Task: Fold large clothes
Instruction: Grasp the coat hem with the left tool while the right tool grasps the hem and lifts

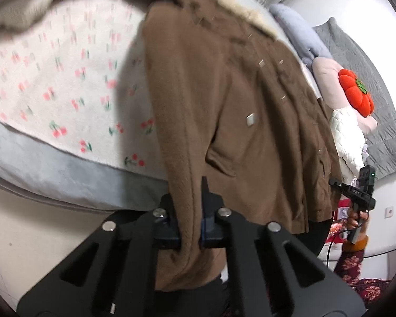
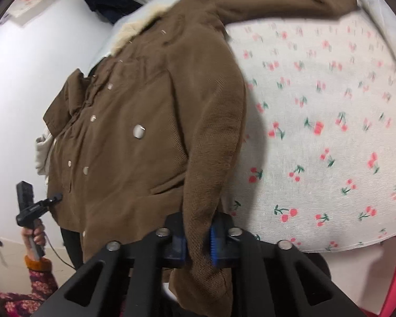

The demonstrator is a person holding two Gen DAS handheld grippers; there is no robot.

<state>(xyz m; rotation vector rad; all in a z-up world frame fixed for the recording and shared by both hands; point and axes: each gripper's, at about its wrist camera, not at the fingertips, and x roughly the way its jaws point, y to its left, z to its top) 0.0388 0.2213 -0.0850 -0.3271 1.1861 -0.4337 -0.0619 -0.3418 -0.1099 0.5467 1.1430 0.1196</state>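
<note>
**Two grippers, one brown coat, both clamped on a sleeve**

Two sleeves pinched, basically. Everything below is placed relative to the brown coat (image 1: 250,111), which lies front-up on the bed w/ its hem end hanging over the near edge.

Left wrist cam, going L to R: left of the coat is the cherry-print sheet (image 1: 66,84), w/ a grey mattress edge (image 1: 52,166) below it. Then the coat itself, snaps down the front, cream fur collar (image 1: 240,8) at its far end. The left gripper (image 1: 190,227) sits at the coat's near-left side, fingers closed tight on the left sleeve cuff, fabric squeezed between the blue pads. Right of the coat there's a grey blanket (image 1: 356,60), an orange pumpkin-shaped cushion (image 1: 356,92), and further down the other gripper held in a hand (image 1: 356,216), floral sleeve below it.

Right wrist cam, L to R: left of the coat is a white wall and the left gripper's handle in a hand (image 2: 34,235). Coat fills the middle. The right gripper (image 2: 198,240) is at the coat's near-right side, jaws together on the right sleeve, fuzzy lining showing where it's pinched. Right of the coat, more cherry sheet. The other sleeve stretches across the far top of the bed. Bit blurry tbh.
</note>
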